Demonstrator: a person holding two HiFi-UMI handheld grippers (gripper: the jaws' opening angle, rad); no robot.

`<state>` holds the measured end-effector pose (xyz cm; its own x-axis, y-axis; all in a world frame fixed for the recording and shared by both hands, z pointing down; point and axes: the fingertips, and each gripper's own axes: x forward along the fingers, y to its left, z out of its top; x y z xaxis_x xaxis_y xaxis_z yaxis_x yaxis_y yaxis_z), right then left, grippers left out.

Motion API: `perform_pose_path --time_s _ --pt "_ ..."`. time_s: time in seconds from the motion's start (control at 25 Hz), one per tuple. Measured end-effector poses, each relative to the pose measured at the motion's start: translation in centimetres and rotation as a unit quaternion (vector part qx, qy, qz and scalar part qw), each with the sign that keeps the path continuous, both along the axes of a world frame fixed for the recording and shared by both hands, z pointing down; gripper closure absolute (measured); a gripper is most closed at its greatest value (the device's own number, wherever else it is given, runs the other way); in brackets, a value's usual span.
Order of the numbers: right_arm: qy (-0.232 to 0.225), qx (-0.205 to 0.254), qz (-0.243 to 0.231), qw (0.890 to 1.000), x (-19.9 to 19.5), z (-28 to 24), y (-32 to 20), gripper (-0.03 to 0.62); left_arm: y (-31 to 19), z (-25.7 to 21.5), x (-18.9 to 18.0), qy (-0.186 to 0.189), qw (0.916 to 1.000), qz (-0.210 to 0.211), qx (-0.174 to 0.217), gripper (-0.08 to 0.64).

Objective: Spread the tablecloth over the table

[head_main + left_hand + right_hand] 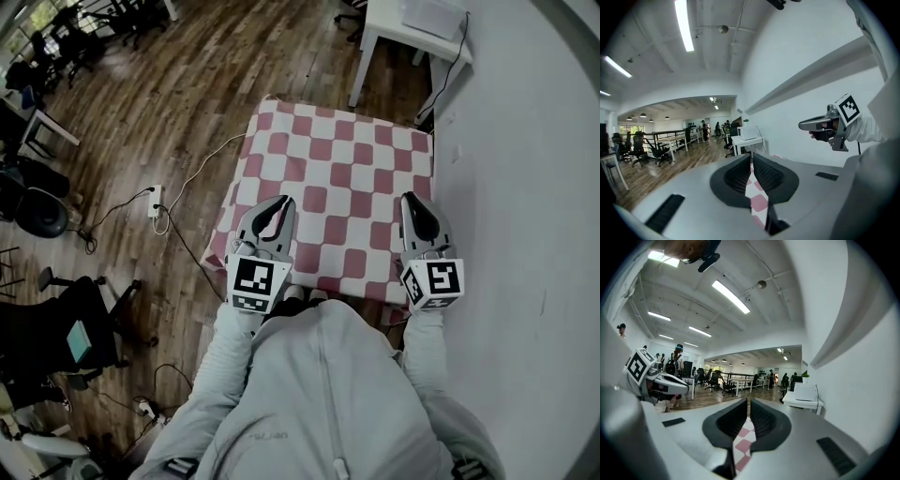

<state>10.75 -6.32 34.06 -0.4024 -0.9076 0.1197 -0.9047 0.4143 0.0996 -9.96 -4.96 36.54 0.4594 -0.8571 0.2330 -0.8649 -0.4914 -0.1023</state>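
The red and white checked tablecloth (347, 178) is lying spread across the counter. The left gripper (273, 206) is squeezing its fingers together on the cloth's near edge. The right gripper (413, 201) is pinching that same edge, close to the white wall (525, 187). Each gripper's cube is showing a black and white square marker. The small print on the person's grey top (309, 394) is looking too tiny to read.

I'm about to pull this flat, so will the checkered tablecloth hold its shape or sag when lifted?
Probably floppy: the tablecloth appears to hang downward along its left edge. Likely light: the left gripper and right gripper each hold it by a thin pinched fold.
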Motion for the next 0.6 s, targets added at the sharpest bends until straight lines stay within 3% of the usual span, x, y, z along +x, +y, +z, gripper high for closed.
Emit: perform_pose_path --time_s 0.32,0.6 --pt "-0.014 0.042 0.010 0.999 0.5 -3.5 2.4 0.566 0.8 -2.4 0.0 0.029 0.9994 0.005 0.021 0.520" --pt "-0.033 0.031 0.034 0.998 1.9 -3.0 3.5 0.571 1.3 -2.5 1.3 0.047 0.9984 0.029 0.015 0.532"
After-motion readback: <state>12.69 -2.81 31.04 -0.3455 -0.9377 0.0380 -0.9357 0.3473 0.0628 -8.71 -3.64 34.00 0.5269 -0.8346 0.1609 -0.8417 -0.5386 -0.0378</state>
